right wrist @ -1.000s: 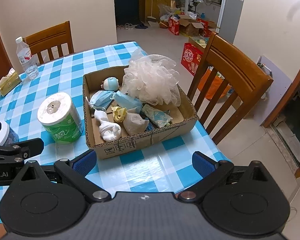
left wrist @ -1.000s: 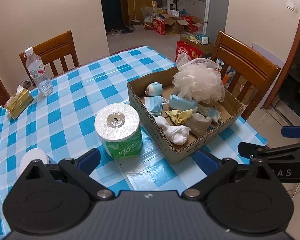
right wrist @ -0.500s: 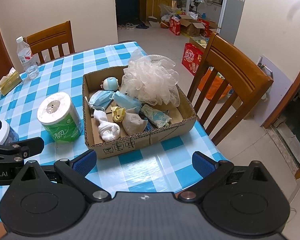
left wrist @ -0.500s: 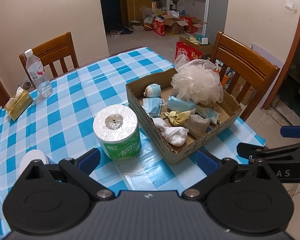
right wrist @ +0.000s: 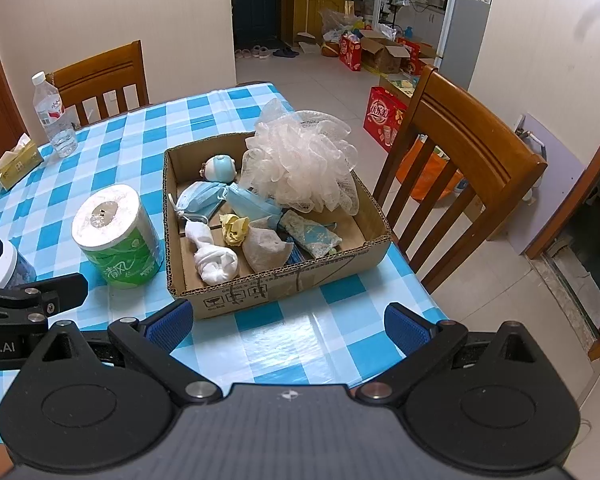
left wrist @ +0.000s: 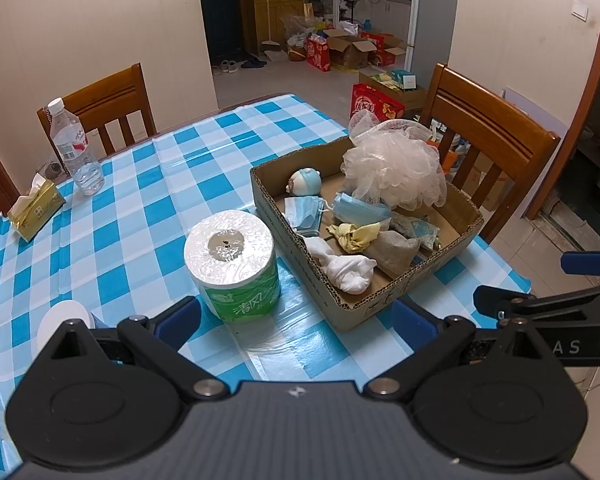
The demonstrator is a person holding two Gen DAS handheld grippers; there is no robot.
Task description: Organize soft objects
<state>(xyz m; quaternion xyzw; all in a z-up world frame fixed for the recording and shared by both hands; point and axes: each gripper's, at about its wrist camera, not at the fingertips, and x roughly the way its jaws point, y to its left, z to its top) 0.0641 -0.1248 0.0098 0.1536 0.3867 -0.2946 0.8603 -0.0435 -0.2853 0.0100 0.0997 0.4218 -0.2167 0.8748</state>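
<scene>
A shallow cardboard box (left wrist: 384,304) (right wrist: 284,284) sits on the blue checked tablecloth (left wrist: 140,216). It holds a white mesh bath pouf (left wrist: 396,172) (right wrist: 300,164), blue face masks (left wrist: 304,210) (right wrist: 204,198), a white rolled sock (left wrist: 350,270) (right wrist: 214,262), a yellow crumpled cloth (left wrist: 354,236) (right wrist: 234,228), a beige pouch (right wrist: 264,248) and a small blue plush ball (left wrist: 304,180) (right wrist: 220,168). A wrapped toilet roll (left wrist: 232,264) (right wrist: 116,236) stands left of the box. My left gripper (left wrist: 296,318) is open, empty, near the roll. My right gripper (right wrist: 288,322) hangs open before the box's front wall.
A water bottle (left wrist: 74,148) and a tissue pack (left wrist: 34,210) lie at the far left. A white-lidded jar (right wrist: 4,264) stands at the table's near left. Wooden chairs (right wrist: 460,172) (left wrist: 100,108) flank the table. The table edge drops off right of the box.
Both grippers have drawn back and risen slightly, so the box and roll look a little farther off. Nothing on the table has moved.
</scene>
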